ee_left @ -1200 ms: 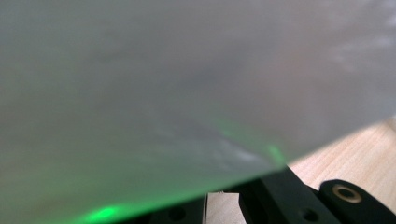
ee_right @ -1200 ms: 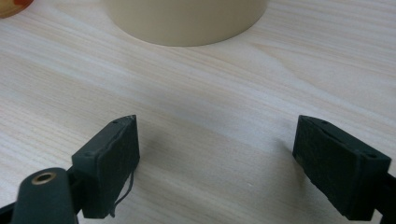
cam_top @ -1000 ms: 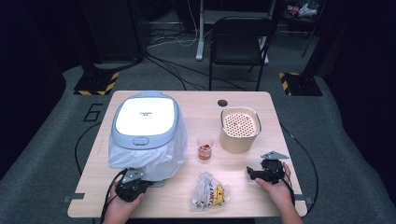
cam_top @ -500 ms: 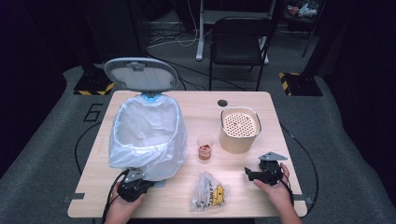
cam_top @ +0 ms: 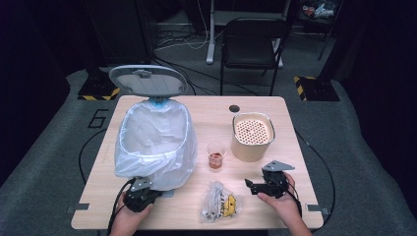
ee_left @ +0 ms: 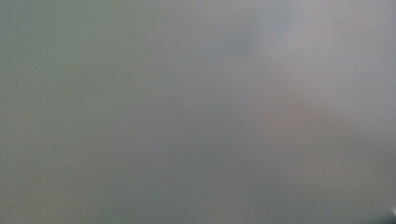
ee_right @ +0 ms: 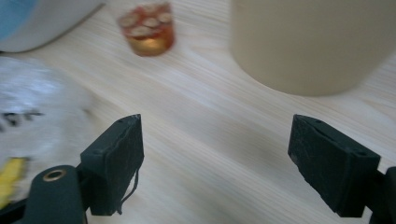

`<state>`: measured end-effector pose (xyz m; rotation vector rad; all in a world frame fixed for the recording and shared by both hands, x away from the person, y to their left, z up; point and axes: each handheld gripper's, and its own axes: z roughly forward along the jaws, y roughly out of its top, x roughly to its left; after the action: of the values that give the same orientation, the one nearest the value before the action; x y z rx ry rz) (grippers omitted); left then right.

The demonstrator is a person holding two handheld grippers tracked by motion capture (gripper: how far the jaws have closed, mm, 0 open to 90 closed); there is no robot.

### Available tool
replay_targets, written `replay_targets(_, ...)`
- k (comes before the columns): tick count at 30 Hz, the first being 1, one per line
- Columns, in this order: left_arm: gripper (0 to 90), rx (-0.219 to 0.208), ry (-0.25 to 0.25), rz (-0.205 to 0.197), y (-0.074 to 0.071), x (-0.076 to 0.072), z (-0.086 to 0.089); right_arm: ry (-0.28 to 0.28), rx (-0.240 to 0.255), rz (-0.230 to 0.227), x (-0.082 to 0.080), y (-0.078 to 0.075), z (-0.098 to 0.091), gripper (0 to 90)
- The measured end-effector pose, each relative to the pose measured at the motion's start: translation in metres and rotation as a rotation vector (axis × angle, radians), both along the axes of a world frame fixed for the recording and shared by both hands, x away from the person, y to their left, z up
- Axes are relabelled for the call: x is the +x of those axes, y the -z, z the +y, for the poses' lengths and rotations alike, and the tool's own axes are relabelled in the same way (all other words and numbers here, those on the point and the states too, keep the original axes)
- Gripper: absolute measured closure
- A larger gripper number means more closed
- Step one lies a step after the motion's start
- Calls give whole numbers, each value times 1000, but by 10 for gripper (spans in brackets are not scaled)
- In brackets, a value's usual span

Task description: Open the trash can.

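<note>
High view: bin (cam_top: 155, 142) with a white liner stands on the left half of the counter (cam_top: 206, 105), lid (cam_top: 147, 80) flipped up at the back edge, so opening it looks done. Left tool (cam_top: 142, 189) sits at the near-left edge, nose pressed against the foot of the bin at its front; jaws clenched, and I can't tell whether anything is caught between them. Right tool (cam_top: 253, 186) is near the near-right edge, pointing left toward the crumpled wrapper (cam_top: 220, 206), which lies at the near edge, centre, between the two hands and apart from both. Small clear cup (cam_top: 216, 155) with reddish contents stands mid-counter just right of the bin; beige canister (cam_top: 252, 136) with a perforated top is right of the cup. Left gripper view: flat grey blur, too close to something to read. Right gripper view: both black jaws spread wide with bare counter between them, nothing gripped; they have just been opening a little. Wrapper (ee_right: 28, 126) is blurred off to the left, cup (ee_right: 147, 28) ahead, canister (ee_right: 313, 42) at upper right. Judgement: bin is ready, wrapper is untouched; picking it up, dropping it in the liner and closing the lid all remain.
</note>
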<state>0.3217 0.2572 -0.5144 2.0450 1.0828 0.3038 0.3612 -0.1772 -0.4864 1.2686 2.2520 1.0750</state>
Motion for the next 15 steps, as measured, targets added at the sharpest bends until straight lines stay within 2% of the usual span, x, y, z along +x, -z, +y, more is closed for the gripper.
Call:
replay_targets(4,900,5,1,-1,0,0,0,-46,30,-4,-8,-8,21,166)
replay_targets(15,900,6,2,-1,0,0,0,-147,48,-18,-26,-13,60,96)
